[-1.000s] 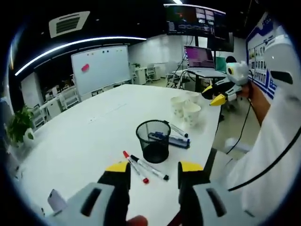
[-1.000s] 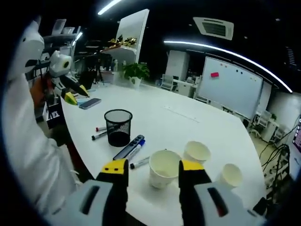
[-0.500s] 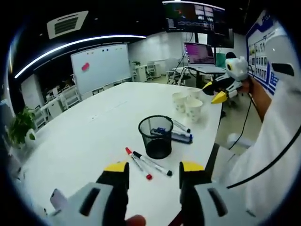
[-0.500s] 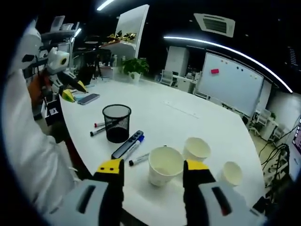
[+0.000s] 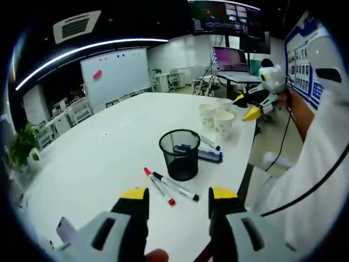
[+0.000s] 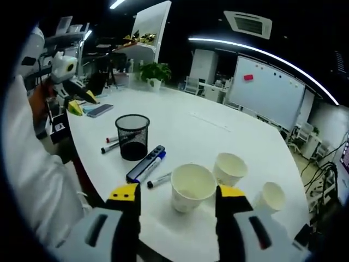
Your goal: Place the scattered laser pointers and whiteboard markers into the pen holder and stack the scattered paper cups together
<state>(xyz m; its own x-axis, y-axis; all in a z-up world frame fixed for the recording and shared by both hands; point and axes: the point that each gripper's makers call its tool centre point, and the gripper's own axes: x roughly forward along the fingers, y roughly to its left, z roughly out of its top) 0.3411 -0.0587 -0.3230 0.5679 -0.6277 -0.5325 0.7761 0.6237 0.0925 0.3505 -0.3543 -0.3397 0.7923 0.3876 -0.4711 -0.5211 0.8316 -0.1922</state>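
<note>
- In my left gripper view the cups [image 5: 217, 117] crowd together near the far table [image 5: 98, 158] edge and overlap; I count three there, the rearmost mostly hidden.
- My right gripper view separates them: three cups, one [image 6: 191, 187] just beyond my jaws, one [image 6: 231, 168] behind it, one [image 6: 271, 196] off to the right, all upright and unstacked.
- The mesh holder [image 5: 179, 154] stands mid-table; I can't tell through the mesh whether anything is inside.
- Two markers [image 5: 166, 185] lie side by side before the holder, one red-capped, one black.
- Behind the holder lie a dark pointer [image 6: 145, 162], a blue-capped marker touching it, and another marker [image 6: 159, 180] nearer the cups; in the left gripper view the holder partly hides this group.
- A phone [image 6: 100, 110] lies near the table edge; its detail is too small to read.
- Left gripper [image 5: 175, 197]: jaws wide apart, holding nothing, above the near table edge.
- Right gripper [image 6: 178, 193]: jaws wide apart, empty, the nearest cup seen between the tips.
</note>
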